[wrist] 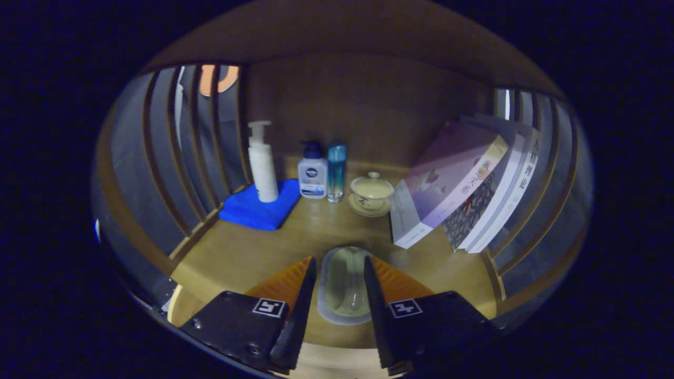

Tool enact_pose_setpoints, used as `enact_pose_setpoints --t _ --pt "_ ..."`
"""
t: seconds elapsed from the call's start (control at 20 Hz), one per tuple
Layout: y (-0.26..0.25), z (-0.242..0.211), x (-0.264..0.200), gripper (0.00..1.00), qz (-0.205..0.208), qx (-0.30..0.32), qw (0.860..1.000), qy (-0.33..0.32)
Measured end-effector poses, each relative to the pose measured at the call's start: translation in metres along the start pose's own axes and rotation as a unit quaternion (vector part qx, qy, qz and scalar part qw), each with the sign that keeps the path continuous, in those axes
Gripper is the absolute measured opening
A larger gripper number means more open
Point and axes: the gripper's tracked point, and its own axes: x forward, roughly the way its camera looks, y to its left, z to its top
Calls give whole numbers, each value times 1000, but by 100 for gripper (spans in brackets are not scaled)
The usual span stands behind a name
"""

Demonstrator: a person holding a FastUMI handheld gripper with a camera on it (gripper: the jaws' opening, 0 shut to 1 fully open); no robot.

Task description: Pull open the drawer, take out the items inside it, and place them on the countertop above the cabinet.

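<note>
The tool (339, 273) holds a pale, translucent rounded container (345, 287) between its two fingers, which press on its sides, just above the wooden counter (237, 252). Beyond the fingers stand a white pump bottle (263, 163) on a folded blue cloth (260, 208), a small white bottle with dark cap (312, 171), a slim blue glass bottle (336, 171), a lidded ceramic cup on a saucer (371, 193) and leaning books (463, 189).

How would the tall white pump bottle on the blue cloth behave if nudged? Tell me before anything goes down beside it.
The white pump bottle is tall and narrow, so it probably tips easily. It stands on the soft blue cloth, likely an unsteady footing. The gripper holds a small item well short of it.
</note>
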Motion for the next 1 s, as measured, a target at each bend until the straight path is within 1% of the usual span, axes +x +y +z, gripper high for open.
enact_pose_setpoints --t 0.15,0.25,0.5,0.7,0.8,1.0 --pt "18 -2 -34 71 23 -14 999 -26" --pt "27 -6 -55 77 36 -21 998 -39" --pt "35 -14 -110 80 55 -16 995 -80" --pt "34 -22 -150 85 68 -5 991 -117" --pt "32 -26 -168 90 68 -3 988 -138" --pt "31 -33 -196 93 63 -1 981 -186"
